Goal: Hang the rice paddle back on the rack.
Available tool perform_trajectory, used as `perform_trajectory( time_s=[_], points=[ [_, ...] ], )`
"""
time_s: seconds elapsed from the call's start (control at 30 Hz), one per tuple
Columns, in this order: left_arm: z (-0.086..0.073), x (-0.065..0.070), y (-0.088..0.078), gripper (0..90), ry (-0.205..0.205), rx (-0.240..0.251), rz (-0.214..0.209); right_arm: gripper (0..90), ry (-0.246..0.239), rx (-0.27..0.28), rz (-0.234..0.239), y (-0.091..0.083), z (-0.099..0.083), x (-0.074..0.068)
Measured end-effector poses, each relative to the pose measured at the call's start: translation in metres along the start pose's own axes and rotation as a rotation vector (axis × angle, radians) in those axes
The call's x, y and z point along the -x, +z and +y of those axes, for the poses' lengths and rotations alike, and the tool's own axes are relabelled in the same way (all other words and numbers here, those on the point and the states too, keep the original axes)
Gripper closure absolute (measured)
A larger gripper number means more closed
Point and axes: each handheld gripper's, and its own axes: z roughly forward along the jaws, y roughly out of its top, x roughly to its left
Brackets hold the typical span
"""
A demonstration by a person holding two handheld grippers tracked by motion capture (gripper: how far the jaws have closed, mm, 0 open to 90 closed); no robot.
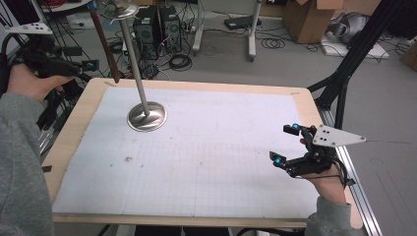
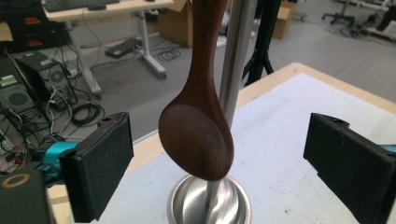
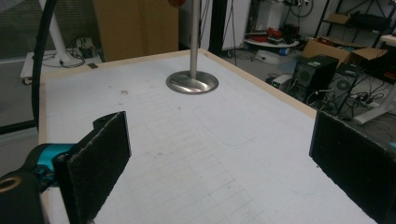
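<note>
High view: one wooden spoon [image 1: 104, 44] is seen hanging from one metal stand [image 1: 146, 116] on one table [image 1: 74, 128]; the left gripper [image 1: 74, 66] is held off the table's left edge, the right gripper [image 1: 285, 145] above its right side.
Left gripper view: jaws are spread wide, nothing held; the spoon's bowl [image 2: 196, 137] hangs between them, untouched.
Right gripper view: jaws are wide apart, empty; the stand [image 3: 192, 81] is seen far off.
Writing: none can be read.

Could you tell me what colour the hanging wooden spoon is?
The spoon is dark reddish-brown, seen best in the left gripper view.
</note>
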Motion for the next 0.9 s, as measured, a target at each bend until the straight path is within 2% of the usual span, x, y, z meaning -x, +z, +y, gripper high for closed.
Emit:
perform_trajectory(
  time_s=[0.27,0.37,0.5,0.63,0.8,0.9],
  points=[
    [-0.025,0.003,-0.023,7.8,-0.026,0.060,0.003,4.1,-0.004,0.008,0.005,0.001,0.002,-0.003],
    [-0.034,0.006,-0.028,7.8,-0.027,0.062,0.002,4.0,0.000,0.003,0.008,0.004,0.003,-0.004],
    [-0.045,0.011,-0.031,7.8,-0.049,0.046,0.007,4.0,-0.005,0.000,0.010,0.008,0.002,-0.004],
    [-0.054,0.020,-0.033,7.8,-0.033,0.045,0.010,4.0,-0.001,0.000,0.007,0.010,0.001,-0.003],
    [-0.061,0.029,-0.035,7.8,-0.029,0.060,-0.016,4.0,0.002,0.001,0.011,0.013,0.001,-0.002],
    [-0.064,0.036,-0.036,7.8,-0.010,0.063,-0.028,4.0,0.000,0.001,0.011,0.014,0.001,-0.002]
  ],
)
